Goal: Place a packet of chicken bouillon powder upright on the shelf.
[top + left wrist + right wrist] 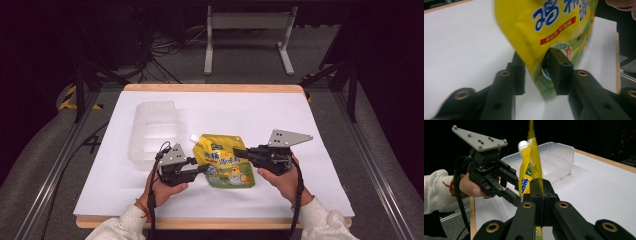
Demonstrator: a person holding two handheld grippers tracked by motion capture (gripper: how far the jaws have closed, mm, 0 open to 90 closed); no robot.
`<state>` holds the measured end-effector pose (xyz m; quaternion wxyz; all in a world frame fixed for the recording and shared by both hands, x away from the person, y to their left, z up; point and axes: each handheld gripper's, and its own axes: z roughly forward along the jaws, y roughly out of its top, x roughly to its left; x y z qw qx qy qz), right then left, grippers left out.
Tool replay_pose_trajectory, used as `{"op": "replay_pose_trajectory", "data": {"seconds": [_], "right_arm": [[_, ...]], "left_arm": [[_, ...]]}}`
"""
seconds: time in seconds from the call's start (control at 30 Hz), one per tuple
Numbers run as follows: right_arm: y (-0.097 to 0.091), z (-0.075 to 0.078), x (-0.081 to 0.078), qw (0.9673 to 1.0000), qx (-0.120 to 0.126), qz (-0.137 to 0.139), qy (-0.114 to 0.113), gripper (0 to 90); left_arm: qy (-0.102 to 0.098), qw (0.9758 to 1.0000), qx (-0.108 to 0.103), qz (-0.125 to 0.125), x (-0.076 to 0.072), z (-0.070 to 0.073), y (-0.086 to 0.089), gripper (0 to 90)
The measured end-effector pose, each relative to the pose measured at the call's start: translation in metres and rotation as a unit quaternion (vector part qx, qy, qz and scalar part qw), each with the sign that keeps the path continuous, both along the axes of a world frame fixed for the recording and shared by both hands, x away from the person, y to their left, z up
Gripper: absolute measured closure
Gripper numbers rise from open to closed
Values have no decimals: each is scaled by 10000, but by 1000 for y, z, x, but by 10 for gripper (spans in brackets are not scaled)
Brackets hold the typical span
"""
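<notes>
A yellow spouted pouch (227, 162) with blue lettering and a white cap (193, 137) is held above the white table near its front edge. My right gripper (237, 151) is shut on the pouch's right edge; in the right gripper view the jaws (539, 187) pinch the pouch (530, 170), which stands edge-on. My left gripper (202, 170) is at the pouch's left lower corner. In the left gripper view its jaws (537, 72) stand apart with the pouch (544, 25) hanging between them, near the right pad. The left gripper (517, 190) also shows in the right gripper view, jaws spread.
A clear plastic tray (152, 132) lies on the left of the white sheet (260, 110), just behind the left gripper; it also shows behind the pouch as the tray (556, 157). The table's wooden front edge (215, 223) is close below both hands.
</notes>
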<state>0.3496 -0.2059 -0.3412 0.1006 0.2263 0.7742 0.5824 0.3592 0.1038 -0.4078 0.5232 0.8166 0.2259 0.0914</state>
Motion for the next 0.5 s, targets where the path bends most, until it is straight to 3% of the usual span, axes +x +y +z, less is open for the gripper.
{"op": "replay_pose_trajectory", "data": {"seconds": [0.17,0.3,0.5], "right_arm": [[9,5,-4,9999,26,94,-123,899],[23,14,-3,9995,37,125,-282,899],[44,23,2,9990,66,206,-393,898]], "left_arm": [[-166,9996,61,232,0,8,8,786],[-280,9988,-22,390,0,18,19,856],[-549,9957,12,751,-1,33,40,872]]}}
